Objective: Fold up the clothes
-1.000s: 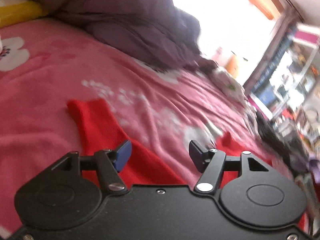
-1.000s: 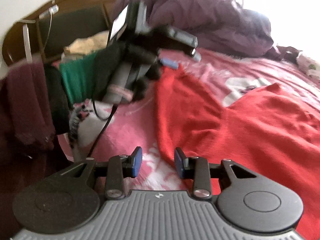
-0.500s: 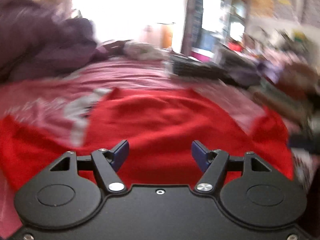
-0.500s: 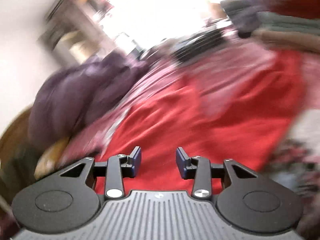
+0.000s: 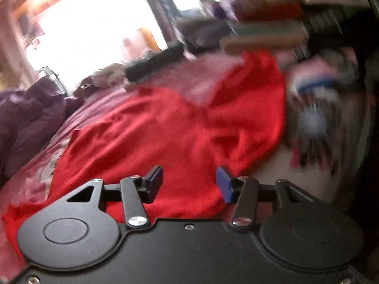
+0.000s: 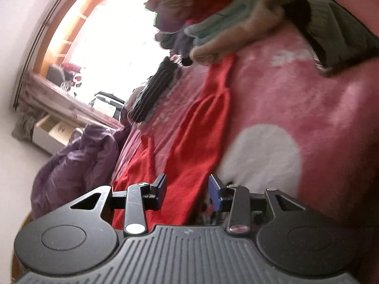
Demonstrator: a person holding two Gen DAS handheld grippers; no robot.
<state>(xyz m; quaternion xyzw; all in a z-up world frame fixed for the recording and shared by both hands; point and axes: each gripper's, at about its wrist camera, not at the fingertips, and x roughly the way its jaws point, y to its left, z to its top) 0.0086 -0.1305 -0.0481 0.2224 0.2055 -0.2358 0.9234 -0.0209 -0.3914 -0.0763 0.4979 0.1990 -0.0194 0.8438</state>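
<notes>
A red garment (image 5: 165, 130) lies spread, slightly rumpled, on the pink flowered bed cover (image 5: 30, 177). My left gripper (image 5: 189, 184) hovers over the garment's near part; its jaws are closing with a clear gap, and nothing is pinched between them. In the right wrist view, which is strongly rolled, the same red garment (image 6: 196, 142) runs as a long strip across the pink cover (image 6: 308, 94). My right gripper (image 6: 187, 189) sits above the garment's near edge. Its jaws are opening, with the cloth below them and not gripped.
A purple duvet (image 5: 28, 118) (image 6: 75, 161) is heaped at the far side of the bed. A stack of folded clothes (image 5: 260, 30) (image 6: 236, 23) and a dark striped garment (image 6: 154, 94) lie past the red one. Patterned cloth (image 5: 315, 118) lies at its right edge. A bright window (image 5: 94, 23) is behind.
Both views have swung across the bed and rolled. The left gripper went from the sleeve end to the garment's body and its jaws narrowed. The right gripper's jaws widened a little.
</notes>
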